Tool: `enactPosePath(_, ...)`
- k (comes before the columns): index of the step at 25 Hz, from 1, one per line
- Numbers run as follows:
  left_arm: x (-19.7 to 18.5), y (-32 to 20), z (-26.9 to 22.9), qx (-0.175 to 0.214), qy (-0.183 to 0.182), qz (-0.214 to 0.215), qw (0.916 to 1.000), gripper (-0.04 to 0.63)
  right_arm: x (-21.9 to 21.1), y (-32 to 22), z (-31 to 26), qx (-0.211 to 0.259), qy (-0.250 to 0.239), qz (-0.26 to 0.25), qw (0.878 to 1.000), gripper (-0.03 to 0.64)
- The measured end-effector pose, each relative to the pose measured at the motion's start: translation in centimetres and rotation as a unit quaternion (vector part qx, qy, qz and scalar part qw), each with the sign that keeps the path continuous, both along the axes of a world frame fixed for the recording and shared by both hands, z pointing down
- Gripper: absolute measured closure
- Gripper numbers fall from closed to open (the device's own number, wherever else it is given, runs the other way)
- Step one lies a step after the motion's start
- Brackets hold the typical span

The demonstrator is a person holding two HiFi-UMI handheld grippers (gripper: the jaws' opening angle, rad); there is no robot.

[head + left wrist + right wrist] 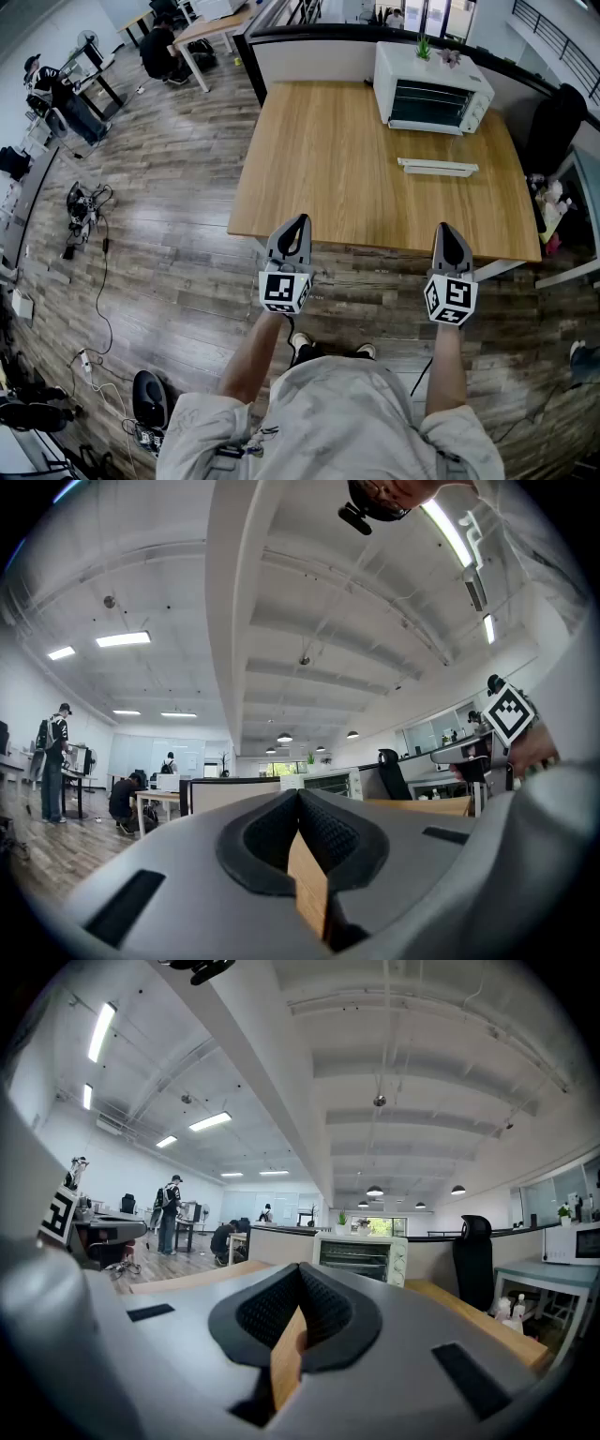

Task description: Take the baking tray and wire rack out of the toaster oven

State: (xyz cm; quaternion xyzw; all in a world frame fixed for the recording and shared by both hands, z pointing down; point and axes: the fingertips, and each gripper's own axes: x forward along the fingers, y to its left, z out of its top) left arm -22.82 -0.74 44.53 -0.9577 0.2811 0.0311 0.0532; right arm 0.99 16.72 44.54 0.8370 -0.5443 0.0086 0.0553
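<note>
1. Wood-plank floor (169,187) fills left side and near strip of head view, w/ cables and gear lying at far left.
2. Light wooden table (328,169) sits ahead of the person (328,422), who stands at its near edge, both forearms out.
3. White toaster oven (431,89) is at the table's far right corner area, well apart from both grippers. Glass door looks shut. Small green plant (424,47) on top.
4. Wire rack (352,1254): thin horiz. bars show thru the oven glass in right gripper view, so it's inside. Baking tray can't be made out in any view.
5. Long white flat piece (438,167) lies on the table just in front of the oven; can't tell what it is.
6. L gripper (301,218) is held level at the table's near edge, left of centre. Fingers closed, pads meeting at the tips, nothing btwn them.
7. R gripper (443,227) is level too, at the near edge further right, roughly in line w/ the oven. Fingers fully closed, empty.
8. Marker cubes sit behind each gripper, just above the hands.
</note>
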Motion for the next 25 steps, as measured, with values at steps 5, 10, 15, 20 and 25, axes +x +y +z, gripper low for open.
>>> enactPosePath(5, 0.4, 0.8, -0.5, 0.004, 0.004, 0.001, 1.0000, 0.581, 0.1, 0.5, 0.0, 0.006, -0.003, -0.001, 1.000, 0.595)
enactPosePath(10, 1.1, 1.5, -0.7, 0.008, -0.006, -0.005, 0.9999, 0.581, 0.5, 1.3, 0.3, 0.012, -0.009, -0.002, 1.000, 0.595)
enactPosePath(15, 2.8, 3.0, -0.8, 0.001, -0.004, 0.001, 1.0000, 0.581, 0.9, 2.6, 0.5, 0.021, -0.015, -0.013, 1.000, 0.594)
enactPosePath(20, 4.6, 4.9, -0.6, -0.002, -0.006, 0.008, 0.9999, 0.581, 1.8, 4.2, 1.4, 0.024, -0.027, -0.016, 0.999, 0.592)
enactPosePath(25, 6.5, 6.9, -0.3, -0.003, -0.013, 0.015, 0.9998, 0.581, 2.7, 5.7, 2.4, 0.020, -0.044, -0.035, 0.998, 0.452)
